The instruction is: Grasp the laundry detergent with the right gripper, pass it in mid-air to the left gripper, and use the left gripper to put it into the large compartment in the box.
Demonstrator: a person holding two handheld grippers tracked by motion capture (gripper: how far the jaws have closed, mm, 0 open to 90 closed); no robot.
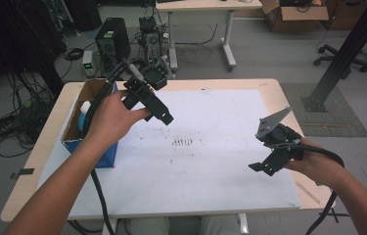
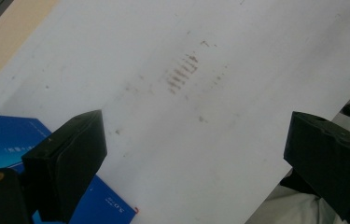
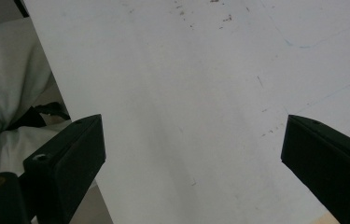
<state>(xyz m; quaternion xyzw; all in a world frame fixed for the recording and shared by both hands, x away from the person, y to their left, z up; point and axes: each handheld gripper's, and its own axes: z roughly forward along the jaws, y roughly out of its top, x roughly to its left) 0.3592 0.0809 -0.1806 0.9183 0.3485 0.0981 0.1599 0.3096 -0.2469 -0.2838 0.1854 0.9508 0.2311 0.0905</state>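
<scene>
Black fingers [image 2: 70, 158] are standing wide apart on our left gripper [image 1: 149, 98], with nothing between them, and in the left gripper view they are framing the white sheet [image 2: 210, 116] and its cluster of brown smudges [image 2: 182, 74]. A corner of the blue box [image 2: 4, 144] is showing just beside one of those fingers. Our right gripper [image 1: 274, 149] is doing the same: its fingers [image 3: 70, 154] are gaping apart over bare white sheet, holding nothing. From the high view, we are holding the left gripper raised above the far left part of the tabletop [image 1: 269, 90], just beside the open blue box, which is sitting at the left edge of the sheet with a white bottle [image 1: 84, 110] inside it. We are holding the right gripper low near the right edge of the sheet, well apart from the box. Both cables are trailing back towards us.
</scene>
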